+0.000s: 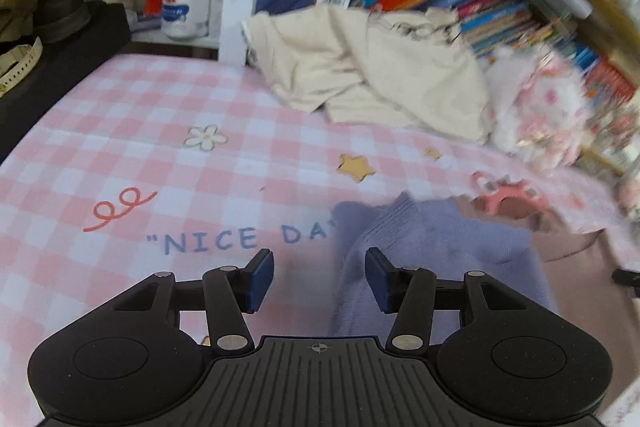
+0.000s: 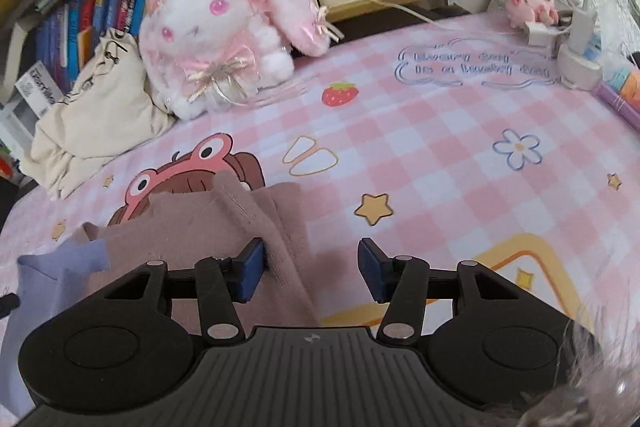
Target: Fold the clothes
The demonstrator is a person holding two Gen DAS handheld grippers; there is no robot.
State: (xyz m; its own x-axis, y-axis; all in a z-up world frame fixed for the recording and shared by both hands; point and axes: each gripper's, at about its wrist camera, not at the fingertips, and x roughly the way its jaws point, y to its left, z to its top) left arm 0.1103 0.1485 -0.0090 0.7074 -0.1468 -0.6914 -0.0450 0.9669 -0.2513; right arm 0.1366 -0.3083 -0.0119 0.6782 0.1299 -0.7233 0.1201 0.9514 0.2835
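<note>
Your left gripper (image 1: 319, 279): fingers apart, empty | your right gripper (image 2: 311, 270): fingers apart, empty | garment (image 2: 240, 227): mauve body, lavender sleeve (image 1: 420, 259), rumpled on checked sheet (image 2: 440, 155)

The left gripper (image 1: 320, 279) has its two fingers spread wide, with nothing between the blue pads (image 1: 260, 281). The right gripper (image 2: 312, 273) is the same: fingers wide apart, the gap between them free.
</note>
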